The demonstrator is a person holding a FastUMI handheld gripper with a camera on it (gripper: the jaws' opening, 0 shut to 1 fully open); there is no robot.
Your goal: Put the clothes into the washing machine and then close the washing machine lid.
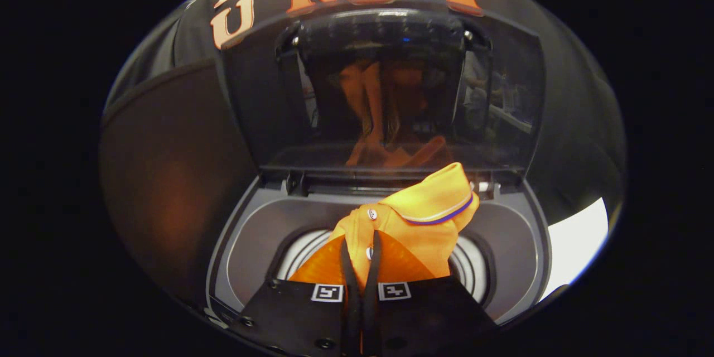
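The gripper [361,259] has its two fingers drawn nearly together, pinching a fold of the orange polo shirt [413,223] between them. The shirt bunches up just ahead of the fingertips, its collar lifted to the far right, hanging over the round drum opening [474,270] of the washing machine [251,234]. Beyond it, the dark lid [390,83] stands raised upright at the far side.
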